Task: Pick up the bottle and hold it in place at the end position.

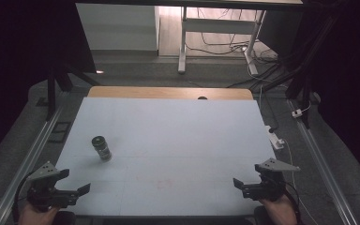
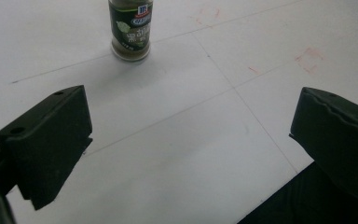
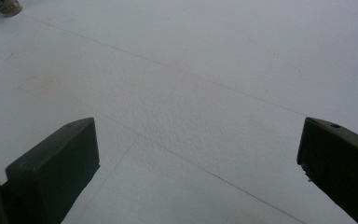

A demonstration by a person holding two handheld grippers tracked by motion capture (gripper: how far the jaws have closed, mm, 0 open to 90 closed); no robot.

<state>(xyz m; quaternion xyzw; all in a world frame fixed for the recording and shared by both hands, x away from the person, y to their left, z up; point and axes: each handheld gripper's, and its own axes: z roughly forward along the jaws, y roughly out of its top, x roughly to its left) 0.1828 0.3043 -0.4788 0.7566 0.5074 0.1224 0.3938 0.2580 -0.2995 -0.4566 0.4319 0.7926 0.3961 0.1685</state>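
The spice jar [image 2: 130,29] is cut off at the top edge of the left gripper view. Left gripper [image 1: 65,186] and right gripper [image 1: 249,183], both low in the frame, gape wide, empty.

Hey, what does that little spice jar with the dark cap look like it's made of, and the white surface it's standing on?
The small spice jar looks like clear glass or hard plastic: glossy see-through wall, greenish-brown contents, dark printed label. Its dark cap seems plastic, though too small to be sure. The white table surface looks like matte foam board or coated panels: fine pebbled texture, thin seam lines, faint reddish marks.
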